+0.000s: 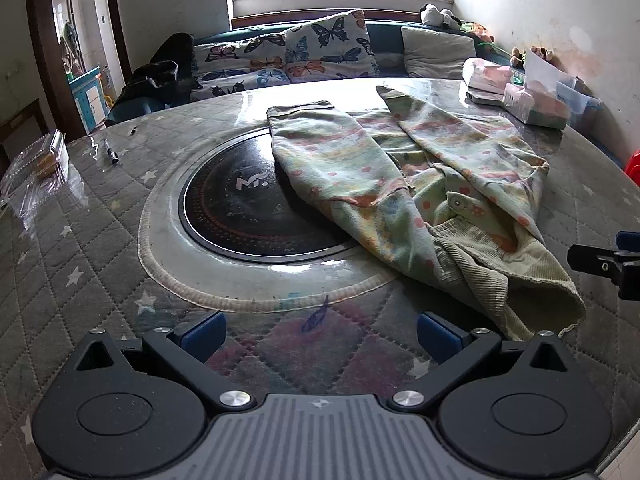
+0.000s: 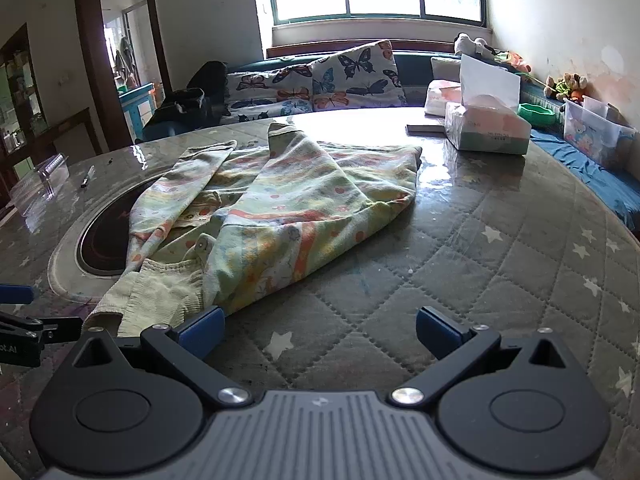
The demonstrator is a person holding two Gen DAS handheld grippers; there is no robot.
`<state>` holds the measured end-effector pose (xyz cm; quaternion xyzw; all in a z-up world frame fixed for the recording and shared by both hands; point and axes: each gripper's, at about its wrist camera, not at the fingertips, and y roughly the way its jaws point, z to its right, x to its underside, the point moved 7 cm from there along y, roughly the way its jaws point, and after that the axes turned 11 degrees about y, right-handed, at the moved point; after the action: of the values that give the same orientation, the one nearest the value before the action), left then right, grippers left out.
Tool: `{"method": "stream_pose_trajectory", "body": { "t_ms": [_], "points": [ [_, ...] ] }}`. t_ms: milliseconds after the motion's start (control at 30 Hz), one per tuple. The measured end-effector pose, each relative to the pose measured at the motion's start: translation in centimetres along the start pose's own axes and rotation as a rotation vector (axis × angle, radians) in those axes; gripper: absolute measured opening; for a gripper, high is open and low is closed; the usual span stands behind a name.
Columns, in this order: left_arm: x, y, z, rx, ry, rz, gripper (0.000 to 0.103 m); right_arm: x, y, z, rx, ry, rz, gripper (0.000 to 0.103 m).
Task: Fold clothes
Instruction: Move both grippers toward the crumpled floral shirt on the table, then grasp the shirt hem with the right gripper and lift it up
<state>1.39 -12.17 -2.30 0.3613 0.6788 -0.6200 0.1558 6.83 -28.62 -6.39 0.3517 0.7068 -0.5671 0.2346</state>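
Observation:
A small pale green patterned garment (image 1: 424, 184) with a ribbed collar lies on the round table, both sleeves folded across its body; it also shows in the right wrist view (image 2: 280, 208). My left gripper (image 1: 320, 334) is open and empty, just in front of and left of the garment's collar end. My right gripper (image 2: 320, 330) is open and empty, in front of and right of the collar; its left finger (image 2: 202, 330) is at the garment's near edge. The right gripper's tip shows in the left wrist view (image 1: 600, 266). The left gripper's tip shows in the right wrist view (image 2: 24, 320).
The table (image 1: 80, 280) has a quilted star-patterned cover under glass and a black round cooktop (image 1: 248, 204) at its middle. Tissue packs (image 2: 486, 126) stand at the far right. A pen (image 1: 111, 152) and a clear plastic box (image 1: 48, 156) lie at the left. A sofa with butterfly cushions (image 1: 320, 48) is behind.

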Motion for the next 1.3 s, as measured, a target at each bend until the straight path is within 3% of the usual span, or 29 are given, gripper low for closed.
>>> {"method": "stream_pose_trajectory", "body": {
  "t_ms": [633,1300],
  "points": [
    [-0.8,0.2,0.0,-0.008,0.005,0.006,0.103,-0.8,0.1,-1.1,-0.011,-0.040,0.010,0.102],
    [-3.7,1.3,-1.3,-0.017,-0.015,0.034,0.103,-3.2,2.6,-2.4,-0.024,-0.093,-0.024,0.087]
  ]
}}
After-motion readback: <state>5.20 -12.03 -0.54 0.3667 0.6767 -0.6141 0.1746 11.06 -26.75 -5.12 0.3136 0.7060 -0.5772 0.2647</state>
